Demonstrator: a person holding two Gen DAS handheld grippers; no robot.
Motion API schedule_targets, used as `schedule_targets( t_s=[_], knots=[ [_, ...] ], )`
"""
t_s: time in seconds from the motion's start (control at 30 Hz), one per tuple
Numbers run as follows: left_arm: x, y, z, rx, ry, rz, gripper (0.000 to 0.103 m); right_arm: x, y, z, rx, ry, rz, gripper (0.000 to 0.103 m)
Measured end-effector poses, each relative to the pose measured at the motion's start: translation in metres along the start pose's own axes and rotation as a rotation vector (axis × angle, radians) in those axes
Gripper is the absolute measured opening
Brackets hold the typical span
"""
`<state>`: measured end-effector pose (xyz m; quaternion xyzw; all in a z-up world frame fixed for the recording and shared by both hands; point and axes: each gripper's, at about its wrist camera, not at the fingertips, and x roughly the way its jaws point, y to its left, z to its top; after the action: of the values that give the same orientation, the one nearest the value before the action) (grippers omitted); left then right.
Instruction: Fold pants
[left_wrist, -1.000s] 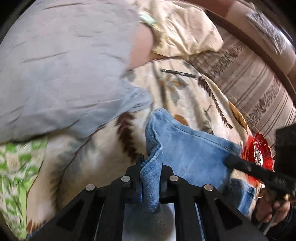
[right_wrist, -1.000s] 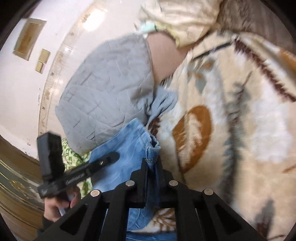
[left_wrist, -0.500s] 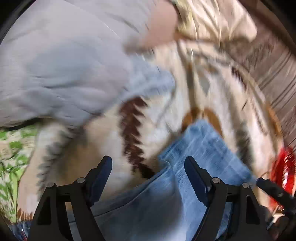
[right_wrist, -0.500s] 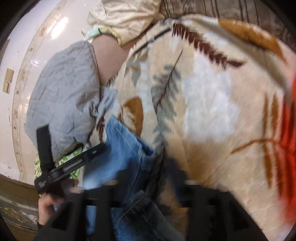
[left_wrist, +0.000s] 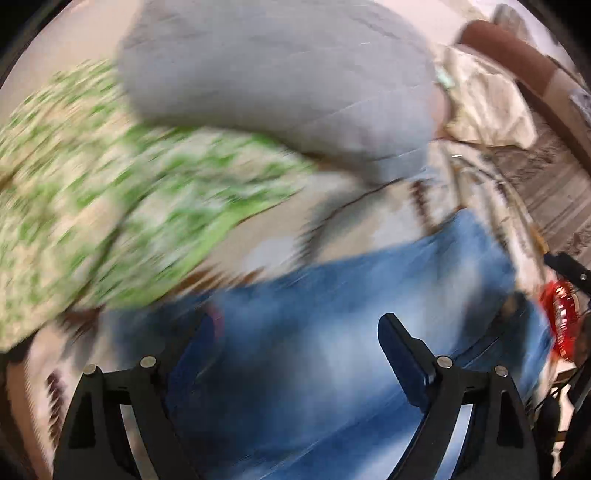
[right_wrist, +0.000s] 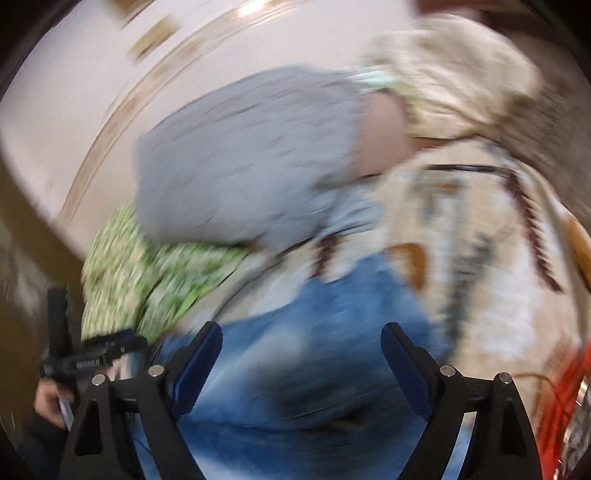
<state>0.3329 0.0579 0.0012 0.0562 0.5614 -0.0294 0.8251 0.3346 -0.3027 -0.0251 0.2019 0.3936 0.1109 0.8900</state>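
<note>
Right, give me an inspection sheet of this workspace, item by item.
Surface: leaf-print blanket, blurred.
Job's things: jeans lying on the blanket, held by neither gripper.
Clutter: grey pillow, green cloth, beige cloth, red object.
Grippers: left gripper and right gripper, jaws wide open over the jeans.
Cables: thin dark line on the blanket; cannot tell what.
Surroundings: pale wall, patterned sofa back.
</note>
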Motion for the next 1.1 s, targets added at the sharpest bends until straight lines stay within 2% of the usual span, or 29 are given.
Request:
schedule_targets(
  t_s=[0.1, 0.23, 0.47, 0.53, 0.6, 0.7, 0.87, 0.93, 0.97, 1.0, 1.07, 1.1],
  knots=[
    [-0.007, 0.046, -0.026, -0.084, 0.021, 0.014, 0.09, 0.025, 0.05, -0.017, -0.163, 0.084, 0.072, 0.09],
    [-0.008, 0.086, -0.045, -0.171, 0.042, -0.003, 0.09, 0.043, 0.117, -0.069, -0.401, 0.165, 0.169, 0.09],
    [0.003, 0.125, -0.06, -0.22, 0.075, -0.045, 0.09, 0.054, 0.2, -0.152, -0.62, 0.254, 0.316, 0.09],
    [0.012, 0.131, -0.058, -0.242, 0.085, -0.062, 0.09, 0.061, 0.221, -0.172, -0.678, 0.252, 0.313, 0.09],
    [0.022, 0.134, -0.054, -0.27, 0.091, -0.079, 0.09, 0.072, 0.238, -0.188, -0.734, 0.227, 0.265, 0.09],
    [0.038, 0.135, -0.046, -0.294, 0.101, -0.098, 0.09, 0.099, 0.252, -0.198, -0.789, 0.184, 0.17, 0.089],
    [0.064, 0.134, -0.036, -0.291, 0.118, -0.097, 0.09, 0.138, 0.263, -0.196, -0.813, 0.169, 0.077, 0.089],
    [0.073, 0.134, -0.035, -0.287, 0.129, -0.101, 0.08, 0.153, 0.262, -0.191, -0.784, 0.186, 0.058, 0.084],
    [0.077, 0.135, -0.034, -0.291, 0.139, -0.108, 0.064, 0.161, 0.261, -0.189, -0.766, 0.201, 0.044, 0.082],
    [0.08, 0.136, -0.035, -0.291, 0.144, -0.084, 0.05, 0.167, 0.26, -0.188, -0.756, 0.213, 0.035, 0.075],
    [0.079, 0.139, -0.035, -0.285, 0.133, -0.075, 0.037, 0.174, 0.256, -0.188, -0.757, 0.202, 0.018, 0.068],
    [0.077, 0.142, -0.035, -0.288, 0.126, -0.107, 0.021, 0.173, 0.255, -0.19, -0.758, 0.19, 0.017, 0.062]
  ],
)
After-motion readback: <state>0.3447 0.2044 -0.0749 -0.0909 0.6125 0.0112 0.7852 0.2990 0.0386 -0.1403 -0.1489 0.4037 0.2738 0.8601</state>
